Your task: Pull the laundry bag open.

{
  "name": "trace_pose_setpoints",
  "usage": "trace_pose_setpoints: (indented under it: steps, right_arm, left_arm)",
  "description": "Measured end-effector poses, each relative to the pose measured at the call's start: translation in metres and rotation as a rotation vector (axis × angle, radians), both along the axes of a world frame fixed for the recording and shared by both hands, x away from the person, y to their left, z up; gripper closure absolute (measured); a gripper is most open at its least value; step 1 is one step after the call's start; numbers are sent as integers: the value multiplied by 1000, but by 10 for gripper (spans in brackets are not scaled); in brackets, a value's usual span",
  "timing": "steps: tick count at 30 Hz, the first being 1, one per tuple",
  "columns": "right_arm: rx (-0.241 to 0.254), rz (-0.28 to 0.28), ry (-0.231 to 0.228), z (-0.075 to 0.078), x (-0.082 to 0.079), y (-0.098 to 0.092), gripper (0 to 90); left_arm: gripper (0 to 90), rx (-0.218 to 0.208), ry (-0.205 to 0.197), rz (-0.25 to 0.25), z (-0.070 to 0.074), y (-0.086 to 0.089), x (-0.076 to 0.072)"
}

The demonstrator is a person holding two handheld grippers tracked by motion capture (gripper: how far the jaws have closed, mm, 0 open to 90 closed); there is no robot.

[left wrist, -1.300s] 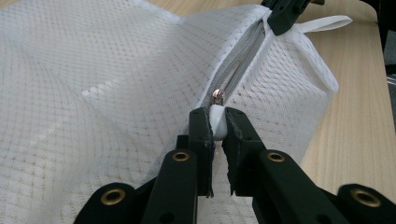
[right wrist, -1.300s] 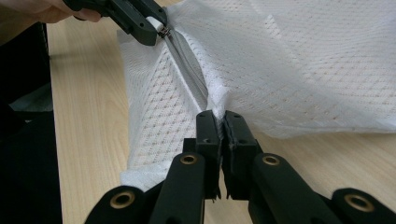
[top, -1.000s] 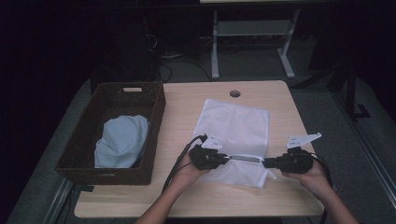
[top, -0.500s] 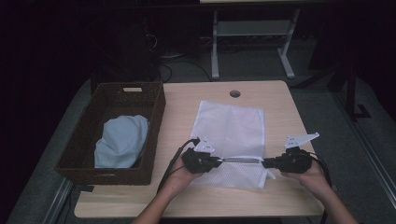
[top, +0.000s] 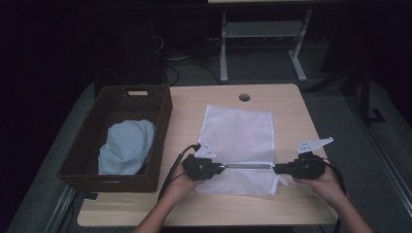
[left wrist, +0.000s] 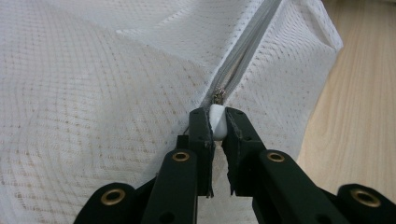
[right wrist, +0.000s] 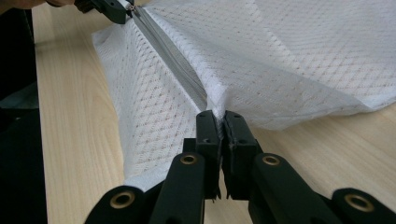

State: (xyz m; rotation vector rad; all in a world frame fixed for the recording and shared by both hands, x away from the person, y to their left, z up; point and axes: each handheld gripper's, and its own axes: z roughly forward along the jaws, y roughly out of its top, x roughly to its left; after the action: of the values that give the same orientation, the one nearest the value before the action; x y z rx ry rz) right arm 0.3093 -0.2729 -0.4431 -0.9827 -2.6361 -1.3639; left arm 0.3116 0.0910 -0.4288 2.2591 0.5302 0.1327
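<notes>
Wooden table (top: 291,111), mesh bag (top: 238,133) flat in the middle. Left gripper (left wrist: 218,123) pinching white zip pull (left wrist: 218,127), now slid further left since before. Right gripper (right wrist: 220,123) clamped on bag's end. Zip nearly open.

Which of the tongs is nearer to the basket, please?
Left. The left tongs grip the mesh bag's zipper pull just right of the basket; the right tongs hold the bag's far end, a bag's width farther away.

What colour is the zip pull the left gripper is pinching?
White; the zip pull shows best in the left gripper view, between the left gripper jaws.
</notes>
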Motion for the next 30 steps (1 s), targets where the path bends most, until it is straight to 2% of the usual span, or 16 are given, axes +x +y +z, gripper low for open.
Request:
trace_pose_setpoints:
  steps: [12, 30]
  right_arm:
    - [5, -1, 1, 0, 1, -2, 857]
    - [5, -31, -4, 0, 2, -9, 856]
  left_arm:
    - [821, 8, -1, 8, 0, 8, -2]
    - [821, -31, 9, 52, -1, 28, -2]
